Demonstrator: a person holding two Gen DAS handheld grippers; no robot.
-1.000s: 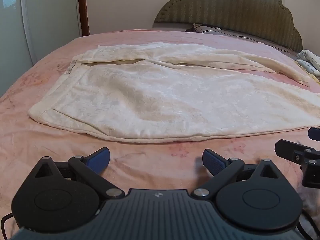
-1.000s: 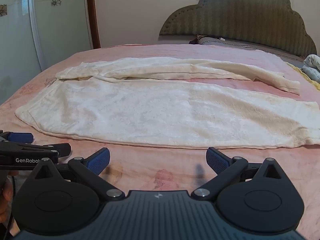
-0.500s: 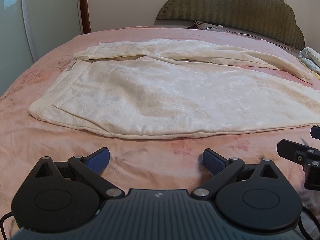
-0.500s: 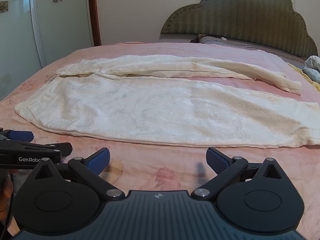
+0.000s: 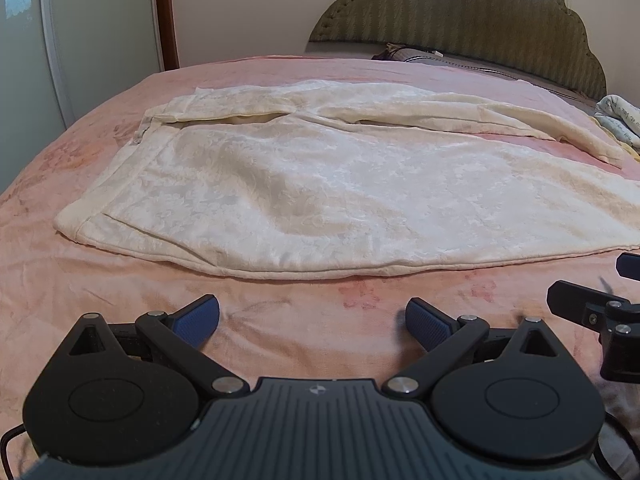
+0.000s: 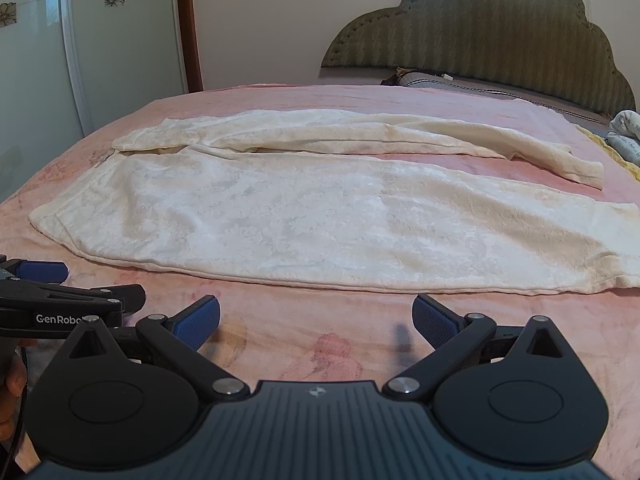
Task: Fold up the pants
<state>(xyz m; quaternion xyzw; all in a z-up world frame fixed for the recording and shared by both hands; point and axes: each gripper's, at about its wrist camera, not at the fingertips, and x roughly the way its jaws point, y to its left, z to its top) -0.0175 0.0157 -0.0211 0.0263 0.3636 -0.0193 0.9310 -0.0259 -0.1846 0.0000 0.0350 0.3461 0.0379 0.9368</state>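
Cream-white pants [image 5: 320,196] lie spread flat on the pink bed, waistband to the left and both legs running to the right; they also show in the right wrist view [image 6: 320,216]. The far leg is narrow and bunched, the near leg lies wide and flat. My left gripper [image 5: 312,320] is open and empty, low over the bedspread just short of the pants' near edge. My right gripper [image 6: 316,320] is open and empty, also just short of the near edge, to the right of the left one.
The pink bedspread [image 5: 280,320] covers the bed. A green padded headboard [image 6: 500,32] stands at the far right with a dark pillow [image 6: 440,80] under it. A folded pale cloth [image 5: 620,120] lies at the right edge. A white wardrobe [image 6: 100,60] stands to the left.
Both grippers have tilted slightly, so the pants sit a little lower in view. Both stay open and empty. The pants have not moved.
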